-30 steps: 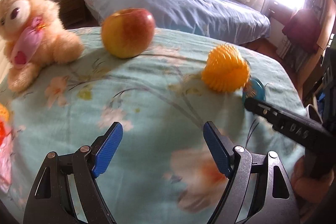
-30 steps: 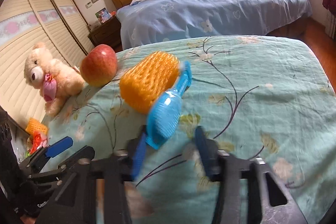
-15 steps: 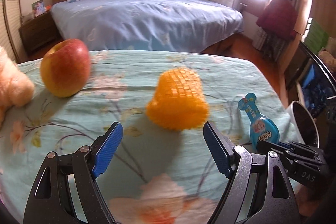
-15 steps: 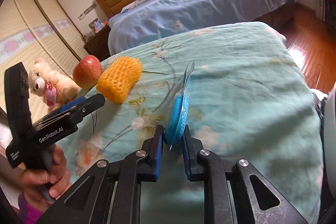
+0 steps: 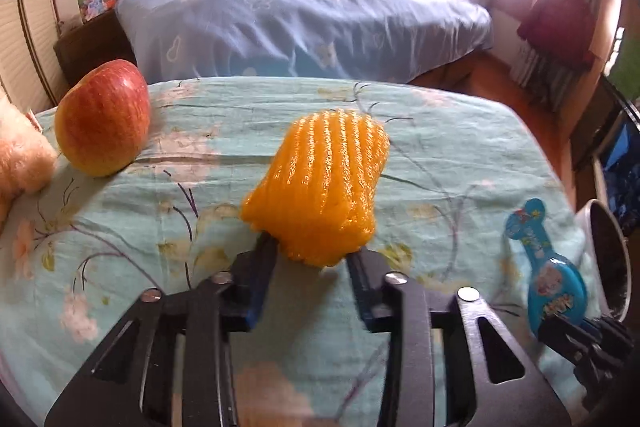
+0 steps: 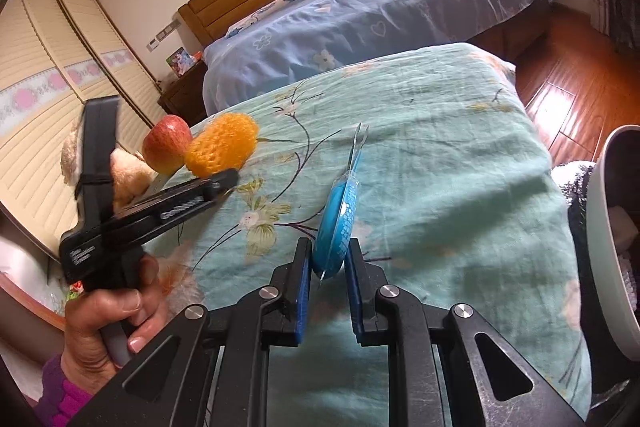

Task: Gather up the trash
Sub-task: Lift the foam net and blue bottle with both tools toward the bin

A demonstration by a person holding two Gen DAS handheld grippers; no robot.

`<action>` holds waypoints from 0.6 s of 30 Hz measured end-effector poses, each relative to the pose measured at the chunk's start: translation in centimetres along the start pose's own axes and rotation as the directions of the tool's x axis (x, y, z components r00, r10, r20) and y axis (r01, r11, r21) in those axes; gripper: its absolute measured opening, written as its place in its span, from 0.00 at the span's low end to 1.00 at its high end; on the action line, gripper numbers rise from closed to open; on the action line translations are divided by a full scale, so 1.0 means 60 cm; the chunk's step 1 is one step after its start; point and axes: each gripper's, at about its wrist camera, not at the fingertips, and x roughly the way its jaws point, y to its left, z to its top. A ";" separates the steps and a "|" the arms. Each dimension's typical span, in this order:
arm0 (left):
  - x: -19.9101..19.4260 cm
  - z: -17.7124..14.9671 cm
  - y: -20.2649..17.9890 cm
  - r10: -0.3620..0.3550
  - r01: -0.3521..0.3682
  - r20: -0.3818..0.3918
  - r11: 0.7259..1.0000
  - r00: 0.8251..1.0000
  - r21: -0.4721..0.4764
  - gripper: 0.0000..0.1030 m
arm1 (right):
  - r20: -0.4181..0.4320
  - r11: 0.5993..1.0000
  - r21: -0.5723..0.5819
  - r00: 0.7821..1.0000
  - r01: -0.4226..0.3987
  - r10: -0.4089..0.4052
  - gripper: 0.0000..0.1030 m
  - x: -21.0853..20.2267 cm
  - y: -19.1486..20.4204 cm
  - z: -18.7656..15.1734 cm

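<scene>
Right wrist view — both my grippers are clamped on trash.
My right gripper (image 6: 327,269) pinches the blue wrapper (image 6: 338,211) edge-on, long axis pointing away; my left gripper (image 5: 310,263) grips the orange foam net (image 5: 320,183) by its near end above the floral cloth (image 5: 440,155) — beside the apple (image 5: 102,117).

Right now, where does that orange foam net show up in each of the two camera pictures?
Left wrist view: the orange foam net fills the centre, its near end between the left gripper fingers.
Right wrist view: it sits small at middle left, above the other gripper's tip.
Shared landmark: the red apple, just left of the net in both.
</scene>
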 end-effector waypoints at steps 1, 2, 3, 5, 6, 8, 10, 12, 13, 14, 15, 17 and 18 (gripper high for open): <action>-0.006 -0.005 -0.002 -0.012 0.012 0.000 1.000 1.000 -0.005 0.26 | 0.001 1.000 0.000 1.000 0.001 -0.001 0.16 -0.002 -0.001 0.000; -0.016 -0.012 -0.003 -0.024 0.024 0.003 1.000 1.000 -0.008 0.25 | 0.003 1.000 -0.002 1.000 0.003 -0.003 0.16 -0.005 -0.001 -0.001; -0.026 -0.020 -0.005 -0.033 0.033 0.007 0.999 0.999 -0.009 0.25 | 0.006 1.000 -0.005 1.000 0.003 -0.003 0.16 -0.009 -0.001 -0.003; -0.043 -0.038 -0.012 -0.054 0.054 0.006 0.998 0.999 -0.011 0.25 | 0.010 1.000 -0.010 1.000 0.003 -0.003 0.16 -0.016 0.000 -0.007; -0.051 -0.048 -0.016 -0.063 0.063 0.004 0.998 0.998 -0.012 0.24 | 0.011 1.000 -0.012 1.000 0.004 -0.003 0.16 -0.019 0.001 -0.009; -0.066 -0.067 -0.023 -0.073 0.073 0.002 0.997 0.997 -0.018 0.24 | 0.013 1.000 -0.020 1.000 0.008 -0.008 0.16 -0.025 0.003 -0.015; -0.083 -0.086 -0.031 -0.085 0.085 -0.001 0.996 0.996 -0.024 0.24 | 0.015 1.000 -0.029 1.000 0.011 -0.011 0.16 -0.033 0.005 -0.022; -0.097 -0.100 -0.038 -0.087 0.087 0.001 0.996 0.996 -0.023 0.24 | 0.017 0.999 -0.038 1.000 0.017 -0.016 0.16 -0.041 0.004 -0.029; -0.104 -0.107 -0.043 -0.086 0.086 0.001 0.996 0.996 -0.022 0.24 | 0.018 0.999 -0.041 1.000 0.020 -0.019 0.16 -0.046 0.004 -0.033; -0.110 -0.114 -0.048 -0.081 0.081 0.000 0.996 0.997 -0.021 0.24 | 0.019 0.999 -0.043 1.000 0.021 -0.020 0.16 -0.050 0.003 -0.036; -0.113 -0.119 -0.052 -0.077 0.077 -0.002 0.997 0.997 -0.021 0.24 | 0.021 0.999 -0.044 1.000 0.023 -0.022 0.16 -0.055 0.002 -0.039; -0.122 -0.130 -0.062 -0.079 0.079 -0.005 0.997 0.997 -0.016 0.24 | 0.028 0.999 -0.042 0.999 0.027 -0.026 0.16 -0.066 -0.001 -0.046; -0.129 -0.138 -0.068 -0.085 0.085 -0.004 0.996 0.996 -0.018 0.24 | 0.033 0.999 -0.041 0.999 0.031 -0.030 0.16 -0.072 -0.003 -0.049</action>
